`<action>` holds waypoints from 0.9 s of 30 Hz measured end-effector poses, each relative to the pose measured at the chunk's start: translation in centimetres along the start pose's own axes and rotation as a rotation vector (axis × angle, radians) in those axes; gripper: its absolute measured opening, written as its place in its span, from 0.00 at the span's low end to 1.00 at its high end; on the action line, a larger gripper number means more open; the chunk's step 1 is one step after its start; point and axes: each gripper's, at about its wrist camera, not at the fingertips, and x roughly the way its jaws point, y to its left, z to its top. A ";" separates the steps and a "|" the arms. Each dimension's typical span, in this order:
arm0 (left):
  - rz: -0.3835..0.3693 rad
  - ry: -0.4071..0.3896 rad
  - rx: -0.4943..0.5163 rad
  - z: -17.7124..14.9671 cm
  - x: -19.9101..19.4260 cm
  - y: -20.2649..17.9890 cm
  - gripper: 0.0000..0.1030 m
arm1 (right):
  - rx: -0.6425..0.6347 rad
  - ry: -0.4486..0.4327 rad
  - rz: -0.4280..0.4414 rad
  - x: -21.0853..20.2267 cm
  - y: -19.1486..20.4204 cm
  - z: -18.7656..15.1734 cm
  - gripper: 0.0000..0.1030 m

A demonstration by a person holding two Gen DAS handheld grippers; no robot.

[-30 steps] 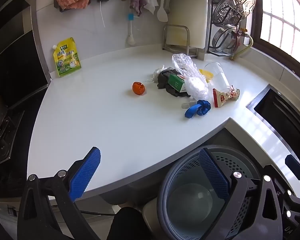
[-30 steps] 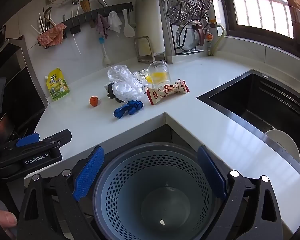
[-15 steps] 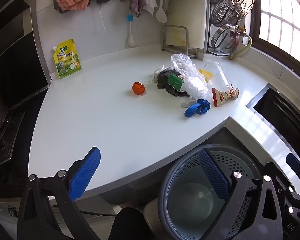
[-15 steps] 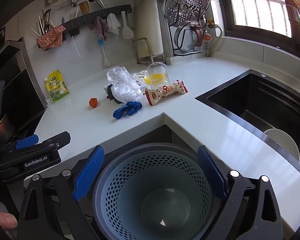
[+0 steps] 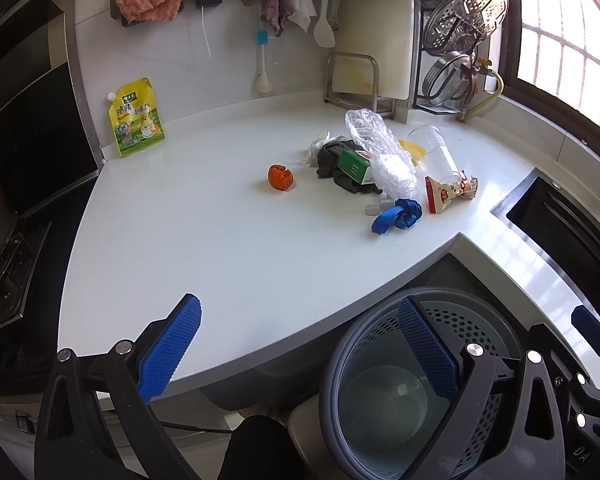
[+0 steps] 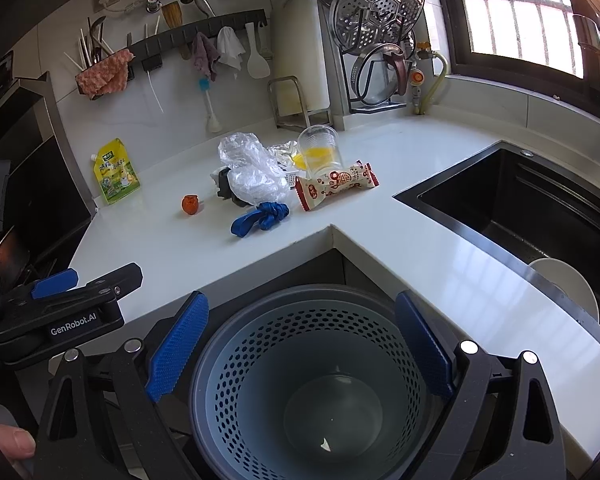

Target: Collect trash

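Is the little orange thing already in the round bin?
No, the small orange peel piece sits on the white countertop, while the round grey perforated bin below holds only a tiny white scrap.

Bare countertop (image 5: pixel 204 240) left of the orange peel (image 5: pixel 280 177); trash pile (image 5: pixel 380 168) crowds the right

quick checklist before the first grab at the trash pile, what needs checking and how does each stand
1. Left gripper open: ok, fingers wide apart, nothing held.
2. Right gripper open: ok, nothing held.
3. Bin ready: ok, below the counter edge, only a small scrap inside.
4. Trash within view: ok, blue strap, snack wrapper, plastic bag and orange peel lie on the counter.
5. Clear path to the strap: ok, bare counter in front of it.
6. Cup empty: not ok, something yellow shows inside; whether it is liquid, cannot tell.
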 end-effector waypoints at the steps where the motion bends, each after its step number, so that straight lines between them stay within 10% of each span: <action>1: 0.001 -0.001 0.001 0.0 0.0 0.0 0.94 | -0.002 0.002 -0.002 0.0 0.1 0.0 0.87; 27: 0.018 -0.023 -0.007 0.9 -0.9 1.6 0.94 | 0.012 -0.027 -0.010 -1.2 0.1 -0.1 0.87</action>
